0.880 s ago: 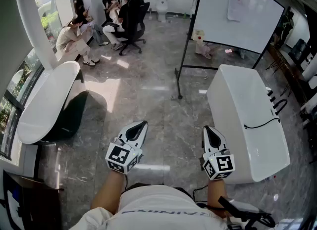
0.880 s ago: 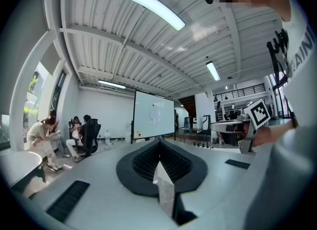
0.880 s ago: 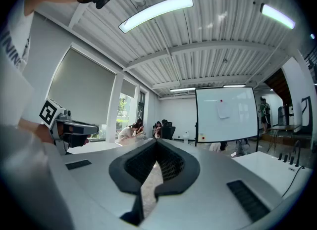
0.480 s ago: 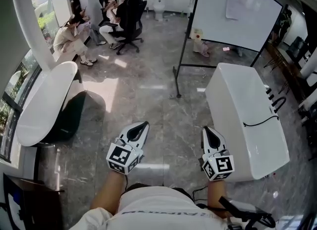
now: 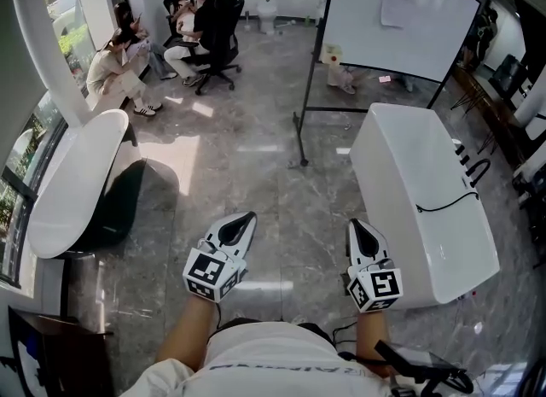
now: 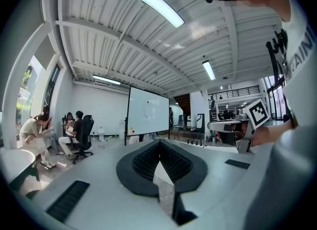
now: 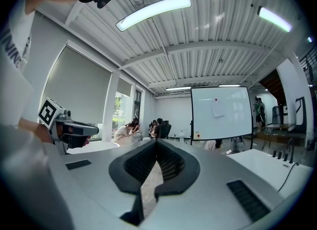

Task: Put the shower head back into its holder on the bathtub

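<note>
The white bathtub stands on the floor to the right, ahead of me. A thin black hose lies across its rim, and dark tap fittings stand on its far edge. I cannot make out the shower head or its holder. My left gripper and right gripper are held level side by side over the floor, both shut and empty. The right one is just left of the tub's near end. In the right gripper view the tub and hose lie at the right.
A second white tub stands at the left by the window. A whiteboard on a black stand is behind the task tub, its foot on the floor between. Several people sit at the back left near an office chair.
The tub, whiteboard and people have shifted slightly left and down in the head view as I move forward. Both grippers keep their place and stay shut.
</note>
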`<action>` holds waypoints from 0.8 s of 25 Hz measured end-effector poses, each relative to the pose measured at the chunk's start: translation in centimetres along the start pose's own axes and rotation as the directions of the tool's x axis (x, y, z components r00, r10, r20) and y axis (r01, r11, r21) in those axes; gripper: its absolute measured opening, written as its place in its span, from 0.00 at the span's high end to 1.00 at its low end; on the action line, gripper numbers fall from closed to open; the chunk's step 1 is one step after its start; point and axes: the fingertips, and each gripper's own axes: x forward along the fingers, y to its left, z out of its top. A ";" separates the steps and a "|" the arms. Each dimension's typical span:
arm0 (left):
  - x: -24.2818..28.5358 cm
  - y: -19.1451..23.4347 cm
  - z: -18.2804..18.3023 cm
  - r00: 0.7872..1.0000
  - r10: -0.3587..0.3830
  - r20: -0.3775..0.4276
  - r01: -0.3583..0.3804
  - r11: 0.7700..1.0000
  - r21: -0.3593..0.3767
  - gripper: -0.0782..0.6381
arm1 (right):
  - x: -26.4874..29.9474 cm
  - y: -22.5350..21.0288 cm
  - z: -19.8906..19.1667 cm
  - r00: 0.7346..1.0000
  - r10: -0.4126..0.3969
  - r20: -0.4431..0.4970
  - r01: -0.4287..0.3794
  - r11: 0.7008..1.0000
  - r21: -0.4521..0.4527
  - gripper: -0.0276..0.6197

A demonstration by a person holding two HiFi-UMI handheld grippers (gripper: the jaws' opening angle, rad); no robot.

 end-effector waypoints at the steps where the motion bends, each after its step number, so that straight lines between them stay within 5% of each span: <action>1: 0.2 -0.4 0.0 1.000 -0.003 -0.002 0.003 1.000 0.003 0.87 | -0.3 -0.4 -0.1 1.000 -0.005 0.000 0.005 1.000 0.002 0.94; 20: 8.8 -11.5 0.8 0.998 -0.044 -0.043 0.048 0.995 0.087 0.87 | -8.2 -14.3 -3.3 0.998 -0.069 0.007 0.069 0.995 0.072 0.94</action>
